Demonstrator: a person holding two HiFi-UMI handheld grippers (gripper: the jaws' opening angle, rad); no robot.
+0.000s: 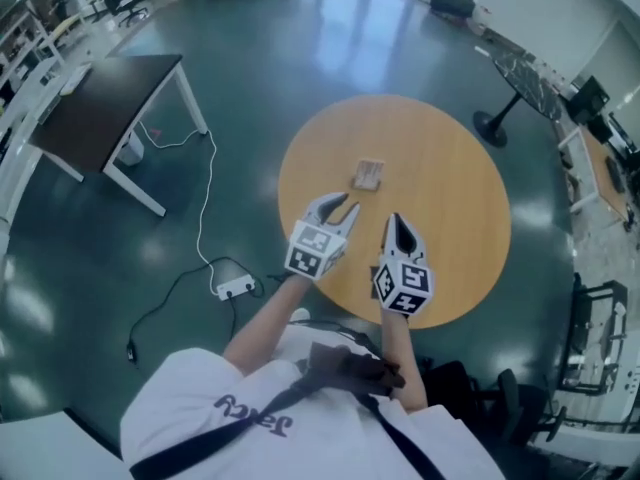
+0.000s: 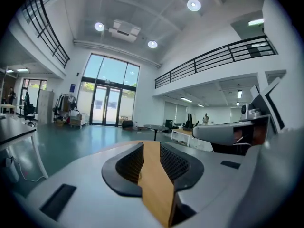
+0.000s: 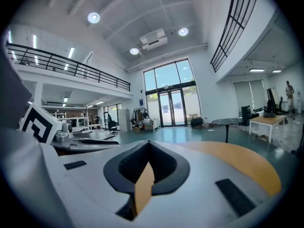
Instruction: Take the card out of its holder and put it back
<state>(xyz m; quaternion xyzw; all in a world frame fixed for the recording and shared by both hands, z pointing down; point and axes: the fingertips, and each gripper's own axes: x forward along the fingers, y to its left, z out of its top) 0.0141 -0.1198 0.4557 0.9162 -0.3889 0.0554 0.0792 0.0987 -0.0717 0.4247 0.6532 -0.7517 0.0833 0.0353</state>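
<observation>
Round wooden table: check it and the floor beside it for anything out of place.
Nothing on the round wooden table stands out: the small tan card holder sits alone. On the floor, a white power strip with loose cables trails beside it, a possible trip hazard.

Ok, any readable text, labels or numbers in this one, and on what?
White shirt: dark lettering, upside down to the head view, not surely readable.
Card holder on the round table: print too small.
Blue sign beside the glass doors: too small.
Left gripper and right gripper cubes: square marker patterns, no words.
So nothing can be quoted.
</observation>
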